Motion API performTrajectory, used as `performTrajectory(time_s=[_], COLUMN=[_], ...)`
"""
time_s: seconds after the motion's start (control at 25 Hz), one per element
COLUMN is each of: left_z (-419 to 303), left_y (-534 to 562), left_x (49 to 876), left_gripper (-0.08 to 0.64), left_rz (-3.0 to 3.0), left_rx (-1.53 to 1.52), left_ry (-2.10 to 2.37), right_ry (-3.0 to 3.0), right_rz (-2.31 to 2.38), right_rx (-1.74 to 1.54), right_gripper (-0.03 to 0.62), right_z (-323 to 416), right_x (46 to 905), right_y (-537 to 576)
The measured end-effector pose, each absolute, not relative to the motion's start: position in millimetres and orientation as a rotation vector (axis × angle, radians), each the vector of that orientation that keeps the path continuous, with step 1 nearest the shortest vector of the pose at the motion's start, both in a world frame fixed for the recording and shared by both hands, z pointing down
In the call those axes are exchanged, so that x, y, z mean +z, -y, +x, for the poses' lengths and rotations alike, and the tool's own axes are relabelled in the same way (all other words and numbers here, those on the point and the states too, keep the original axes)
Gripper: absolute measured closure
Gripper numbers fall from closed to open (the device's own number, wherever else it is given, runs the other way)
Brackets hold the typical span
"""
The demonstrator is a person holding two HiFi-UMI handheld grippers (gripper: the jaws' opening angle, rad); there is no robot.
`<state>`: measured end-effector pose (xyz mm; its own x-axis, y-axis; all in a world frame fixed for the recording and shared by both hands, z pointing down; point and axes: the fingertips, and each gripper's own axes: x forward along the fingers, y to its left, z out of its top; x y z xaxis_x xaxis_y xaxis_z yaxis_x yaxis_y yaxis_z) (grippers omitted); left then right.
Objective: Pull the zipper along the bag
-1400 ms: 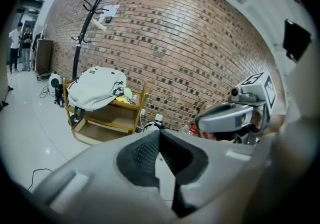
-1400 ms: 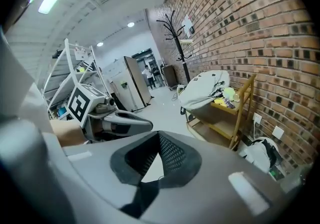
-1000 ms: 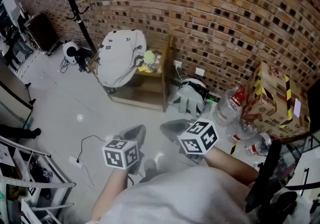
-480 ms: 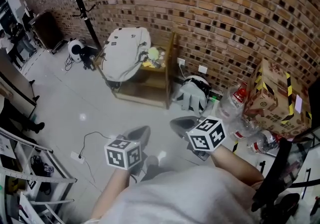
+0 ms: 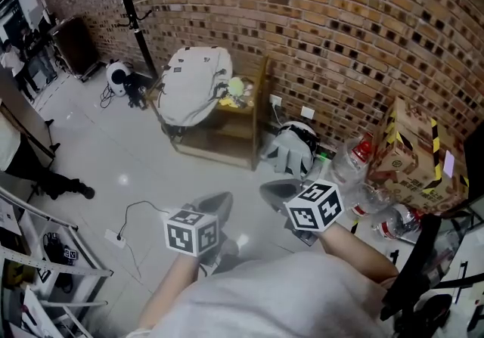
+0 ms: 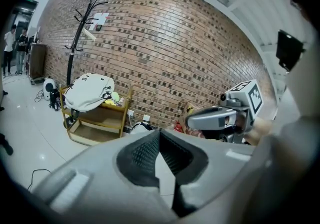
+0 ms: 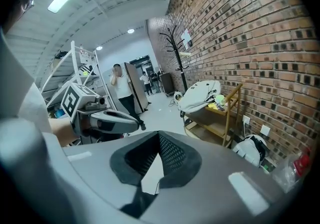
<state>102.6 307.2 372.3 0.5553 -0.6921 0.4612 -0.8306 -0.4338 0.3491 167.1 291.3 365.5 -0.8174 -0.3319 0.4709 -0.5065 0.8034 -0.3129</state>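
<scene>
A pale grey backpack (image 5: 195, 83) lies slumped on top of a low wooden shelf (image 5: 227, 140) against the brick wall; it also shows in the left gripper view (image 6: 89, 91) and the right gripper view (image 7: 199, 93). I cannot make out its zipper from here. My left gripper (image 5: 213, 204) and right gripper (image 5: 277, 193) hang side by side over the floor, well short of the shelf. Both point toward the wall. The left gripper (image 6: 159, 134) is shut and holds nothing. The right gripper (image 7: 159, 135) also has its tips together with nothing in them.
A second grey and black bag (image 5: 293, 146) sits on the floor by the wall. Plastic bottles (image 5: 355, 159) and a cardboard box (image 5: 412, 151) stand at right. A coat rack (image 5: 130, 4) rises left of the shelf. A cable (image 5: 128, 219) crosses the floor; a person's leg (image 5: 53, 181) shows at left.
The shelf and backpack have shifted slightly right and down in the head view. Both grippers drifted a little to the right and stay shut. A person's leg at left has stepped further in.
</scene>
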Motion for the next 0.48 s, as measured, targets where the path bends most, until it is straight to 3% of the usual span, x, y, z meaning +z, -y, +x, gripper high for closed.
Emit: performTrajectory(time_s=[0.48], left_z=[109.7], left_y=[-304.9], left_x=[373.8], left_gripper=[0.558], left_rz=[2.246], left_rx=[0.354], left_ry=[1.226], right_ry=[2.603], right_rz=[0.623], right_rx=[0.609], right_gripper=[0.592], right_z=[172.0], right_x=[366.5], right_y=[-287.3])
